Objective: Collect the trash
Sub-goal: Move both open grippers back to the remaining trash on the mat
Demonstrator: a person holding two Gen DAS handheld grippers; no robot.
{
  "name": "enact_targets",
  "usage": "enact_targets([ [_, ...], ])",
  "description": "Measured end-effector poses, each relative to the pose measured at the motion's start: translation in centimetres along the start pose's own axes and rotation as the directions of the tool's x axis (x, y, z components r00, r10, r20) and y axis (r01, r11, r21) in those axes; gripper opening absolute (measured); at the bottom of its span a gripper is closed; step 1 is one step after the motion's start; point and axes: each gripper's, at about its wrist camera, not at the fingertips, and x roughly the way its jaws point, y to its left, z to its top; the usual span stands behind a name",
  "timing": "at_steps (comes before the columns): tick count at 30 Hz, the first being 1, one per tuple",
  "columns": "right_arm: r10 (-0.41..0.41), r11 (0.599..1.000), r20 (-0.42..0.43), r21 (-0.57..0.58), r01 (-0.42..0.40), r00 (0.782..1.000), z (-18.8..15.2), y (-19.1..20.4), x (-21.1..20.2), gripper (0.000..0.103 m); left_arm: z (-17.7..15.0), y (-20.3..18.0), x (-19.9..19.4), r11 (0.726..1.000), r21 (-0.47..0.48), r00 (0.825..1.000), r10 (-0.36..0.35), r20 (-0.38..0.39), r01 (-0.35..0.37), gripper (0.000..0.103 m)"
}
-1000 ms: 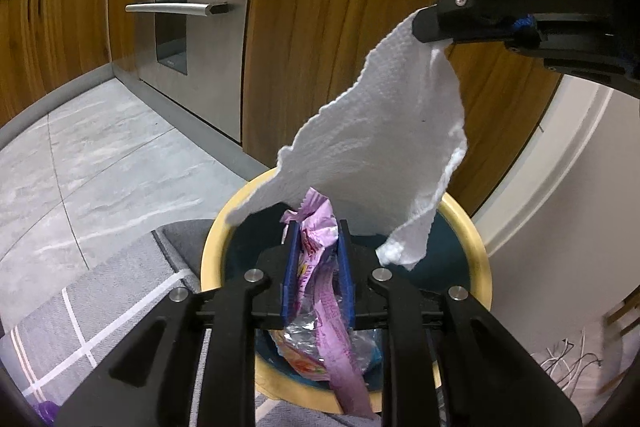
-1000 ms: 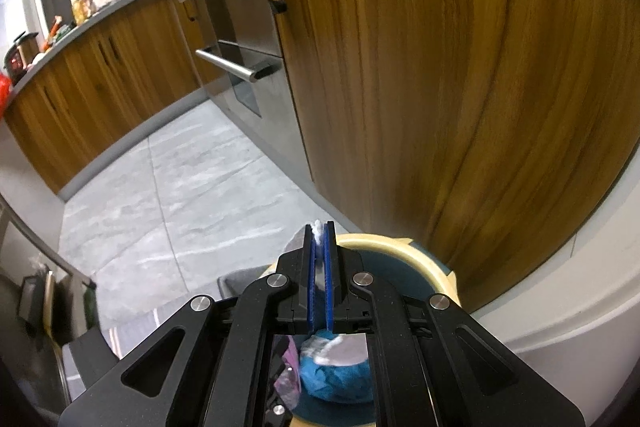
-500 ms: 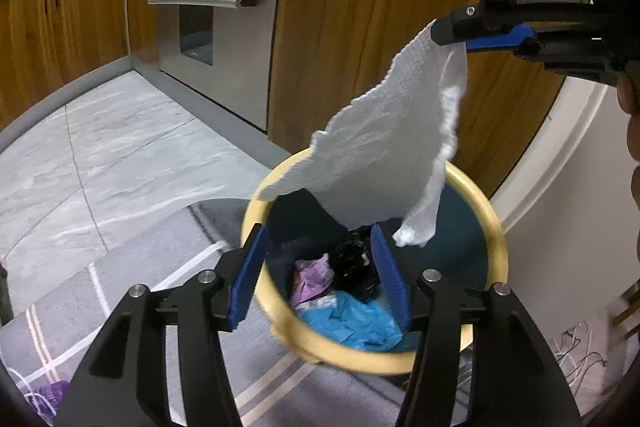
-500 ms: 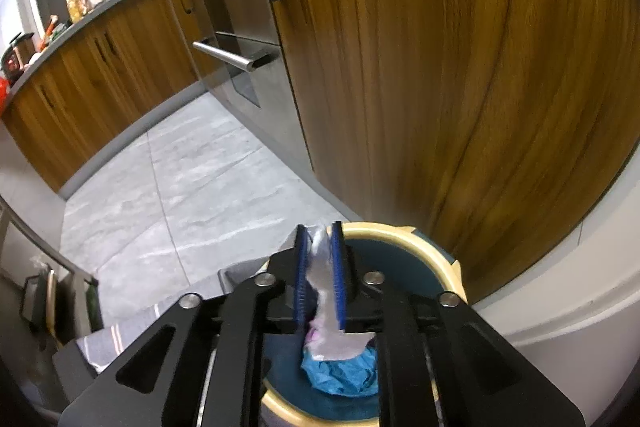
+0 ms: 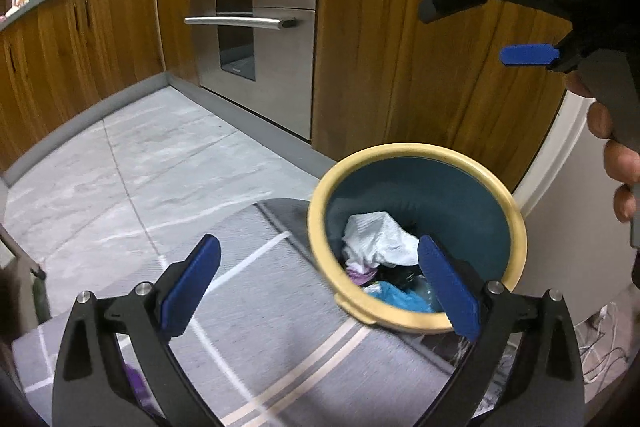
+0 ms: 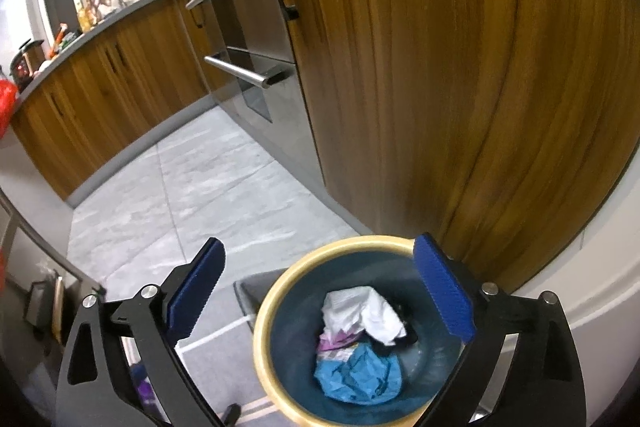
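A teal bin with a cream rim (image 5: 320, 187) (image 6: 260, 323) stands on the floor against a wooden cabinet. Inside lie a white paper towel (image 5: 378, 237) (image 6: 362, 311), a purple wrapper (image 5: 358, 273) (image 6: 336, 339) and crumpled blue trash (image 5: 394, 295) (image 6: 360, 373). My left gripper (image 5: 320, 281) is open and empty, low beside the bin's near left rim. My right gripper (image 6: 320, 289) is open and empty, above the bin; it also shows in the left wrist view (image 5: 500, 23) high at the right.
A grey rug with white lines (image 5: 256, 323) lies under the bin. A steel oven with bar handles (image 5: 248, 23) (image 6: 240, 67) and wooden cabinets (image 5: 400, 39) stand behind. A grey tiled floor (image 5: 140, 167) stretches to the left. A white wall (image 5: 560, 227) is at the right.
My right gripper opened and the paper towel dropped into the bin. My left gripper opened wider, having let go of the purple wrapper, and drew back to the left.
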Motion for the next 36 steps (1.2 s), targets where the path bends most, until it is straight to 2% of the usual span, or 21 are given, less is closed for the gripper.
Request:
enact_targets([
  [6,0.012,1.000,0.019,-0.001,-0.012,1.000,0.2,0.6,-1.0,0.097,0.8,1.6,-3.5,1.000,0.005,1.000,0.028,0.000,-0.028,0.097],
  [11,0.007,1.000,0.048,-0.021,-0.006,0.999,0.3,1.5,-2.0,0.097,0.7,2.9,-8.2,0.994,0.068,0.996,0.091,0.010,-0.091,0.097],
  [15,0.006,1.000,0.051,-0.031,-0.004,0.999,0.1,2.1,-2.5,0.097,0.3,4.1,-11.4,0.990,0.079,0.993,0.119,0.018,-0.120,0.097],
  [21,0.028,0.998,0.072,-0.057,-0.024,0.997,-0.2,3.6,-4.1,0.098,-0.9,7.2,-16.0,0.987,0.012,0.988,0.157,0.011,-0.157,0.097],
  [25,0.040,0.995,0.091,-0.091,-0.031,0.995,-0.9,5.2,-5.3,0.098,-3.0,9.8,-18.8,0.982,-0.060,0.982,0.181,0.057,-0.177,0.097],
  [29,0.089,0.988,0.083,-0.136,-0.077,0.993,-2.5,7.7,-6.4,0.098,-4.0,12.5,-19.0,0.976,-0.143,0.984,0.174,0.048,-0.166,0.097],
  [36,0.155,0.971,0.028,-0.186,-0.148,0.987,-5.1,11.8,-7.4,0.098,-5.6,14.7,-19.4,0.966,-0.116,0.971,0.238,0.033,-0.233,0.097],
])
